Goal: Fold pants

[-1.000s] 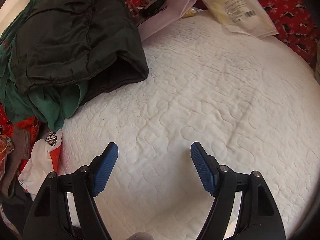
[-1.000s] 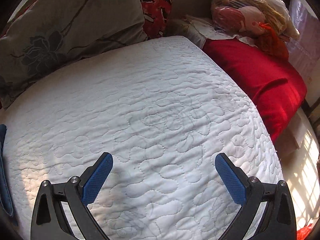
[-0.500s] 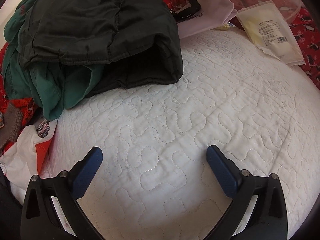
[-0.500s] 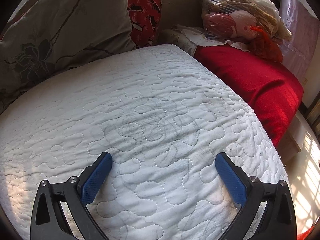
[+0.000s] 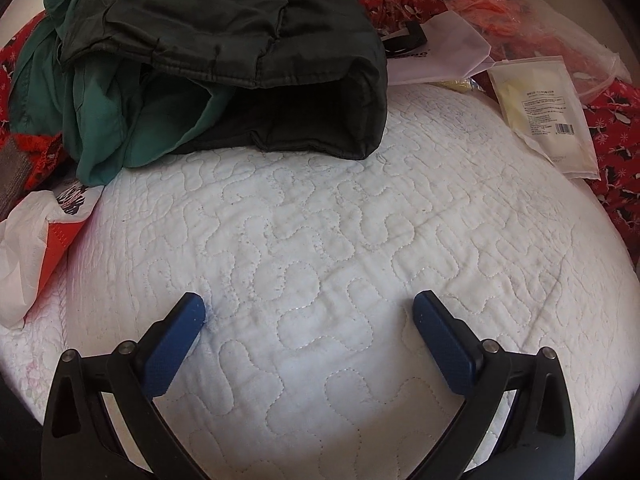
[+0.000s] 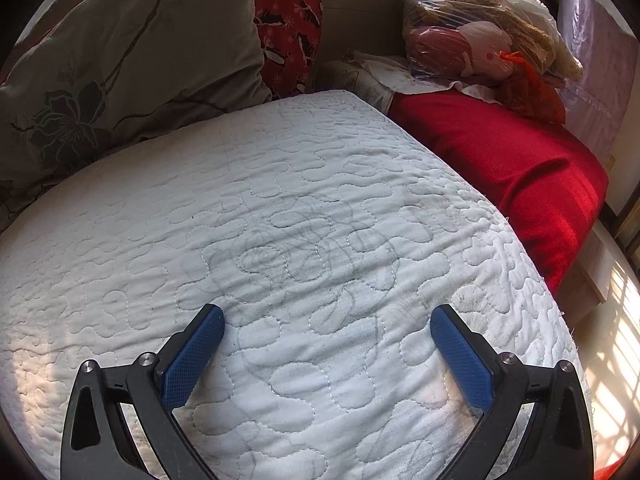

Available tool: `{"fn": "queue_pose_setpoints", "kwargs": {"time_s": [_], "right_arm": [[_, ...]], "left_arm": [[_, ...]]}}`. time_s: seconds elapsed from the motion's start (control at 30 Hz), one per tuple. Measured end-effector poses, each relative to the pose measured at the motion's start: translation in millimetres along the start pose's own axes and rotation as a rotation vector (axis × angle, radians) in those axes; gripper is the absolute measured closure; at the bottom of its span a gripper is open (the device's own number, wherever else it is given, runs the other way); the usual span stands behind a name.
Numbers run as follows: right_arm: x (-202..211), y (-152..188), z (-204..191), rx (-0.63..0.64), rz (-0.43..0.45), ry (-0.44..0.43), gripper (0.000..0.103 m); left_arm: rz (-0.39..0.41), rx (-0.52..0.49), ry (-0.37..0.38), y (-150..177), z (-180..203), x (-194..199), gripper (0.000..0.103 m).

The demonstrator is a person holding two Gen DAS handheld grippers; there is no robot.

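A dark, nearly black garment (image 5: 240, 40), folded in a thick stack, lies at the far edge of the white quilted mattress (image 5: 320, 240), on top of a crumpled green garment (image 5: 108, 120). My left gripper (image 5: 310, 312) is open and empty, low over the quilt, well short of the dark garment. My right gripper (image 6: 326, 322) is open and empty over a bare part of the quilted mattress (image 6: 260, 220). No pants show in the right wrist view.
Left wrist view: white plastic bag (image 5: 28, 240) at the left edge, clear packet (image 5: 544, 112) and white paper bag (image 5: 440, 48) at far right on red patterned fabric. Right wrist view: grey floral pillow (image 6: 120, 60), red cushion (image 6: 500, 160), plastic bag of items (image 6: 480, 32), mattress edge at right.
The left gripper opened wider and swung toward the dark garment, which now sits more central and closer. The right gripper stayed open and shifted slightly over the quilt.
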State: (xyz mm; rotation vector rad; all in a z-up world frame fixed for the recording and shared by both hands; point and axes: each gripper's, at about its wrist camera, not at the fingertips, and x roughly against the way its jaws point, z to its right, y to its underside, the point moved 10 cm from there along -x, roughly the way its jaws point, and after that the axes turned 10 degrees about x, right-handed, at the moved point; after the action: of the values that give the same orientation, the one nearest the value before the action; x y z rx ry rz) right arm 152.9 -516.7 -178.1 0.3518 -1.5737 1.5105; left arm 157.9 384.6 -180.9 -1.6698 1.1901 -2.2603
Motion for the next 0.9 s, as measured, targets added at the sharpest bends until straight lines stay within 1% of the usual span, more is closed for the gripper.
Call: {"fn": "queue_pose_setpoints", "kwargs": {"time_s": [0.03, 0.17, 0.27, 0.9], "right_arm": [[-0.1, 0.1, -0.2, -0.001, 0.000, -0.001, 0.001], [-0.1, 0.3, 0.1, 0.000, 0.001, 0.001, 0.001], [0.0, 0.3, -0.2, 0.000, 0.001, 0.001, 0.001], [-0.3, 0.6, -0.3, 0.001, 0.005, 0.004, 0.001]], "left_arm": [[-0.001, 0.001, 0.002, -6.5, 6.3, -6.7, 0.000], [-0.001, -0.001, 0.001, -2.6, 0.1, -1.5, 0.000], [-0.002, -0.004, -0.001, -8.2, 7.9, -8.4, 0.000], [-0.002, 0.001, -0.002, -6.2, 5.6, -5.9, 0.000]]}}
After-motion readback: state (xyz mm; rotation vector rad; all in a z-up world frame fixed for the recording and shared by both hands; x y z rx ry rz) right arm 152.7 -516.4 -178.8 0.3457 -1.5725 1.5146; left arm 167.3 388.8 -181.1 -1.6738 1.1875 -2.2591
